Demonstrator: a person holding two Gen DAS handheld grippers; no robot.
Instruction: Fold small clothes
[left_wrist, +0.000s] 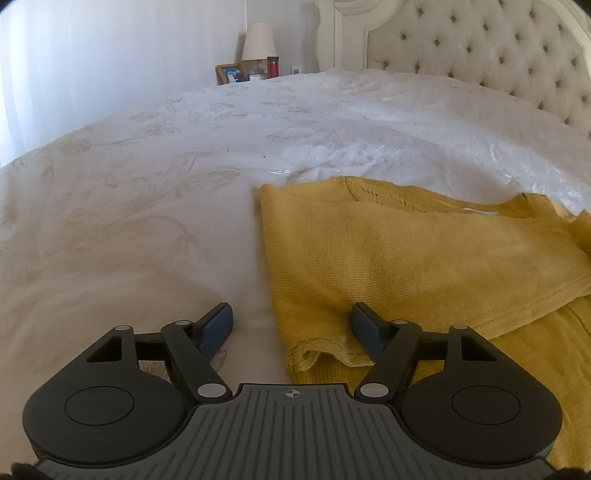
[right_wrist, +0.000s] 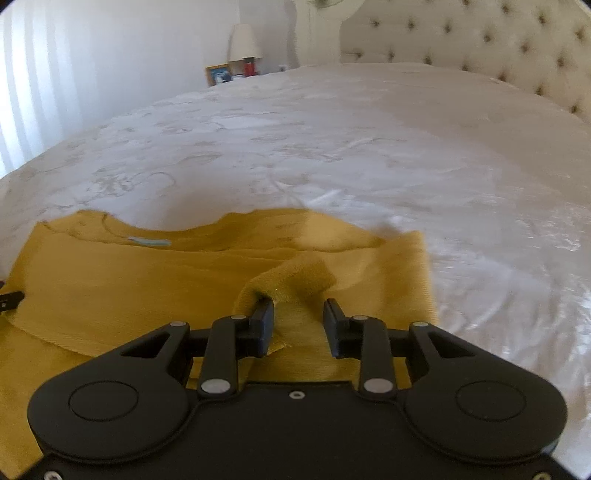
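Observation:
A mustard-yellow knit sweater (left_wrist: 406, 254) lies on the white bed, its sleeves folded across the body. My left gripper (left_wrist: 291, 317) is open, low over the sweater's left edge, with one finger over the bedspread and one over the knit. In the right wrist view the sweater (right_wrist: 147, 280) fills the lower left, with a pale label near the neckline. My right gripper (right_wrist: 298, 314) is open over the sweater's right side, its fingers on either side of a raised sleeve cuff (right_wrist: 295, 275). Nothing is gripped.
The white embroidered bedspread (left_wrist: 166, 177) stretches ahead and to the left. A tufted cream headboard (left_wrist: 498, 48) stands at the far right. A nightstand with a lamp (left_wrist: 258, 40), a framed photo and a red flask sits beyond the bed.

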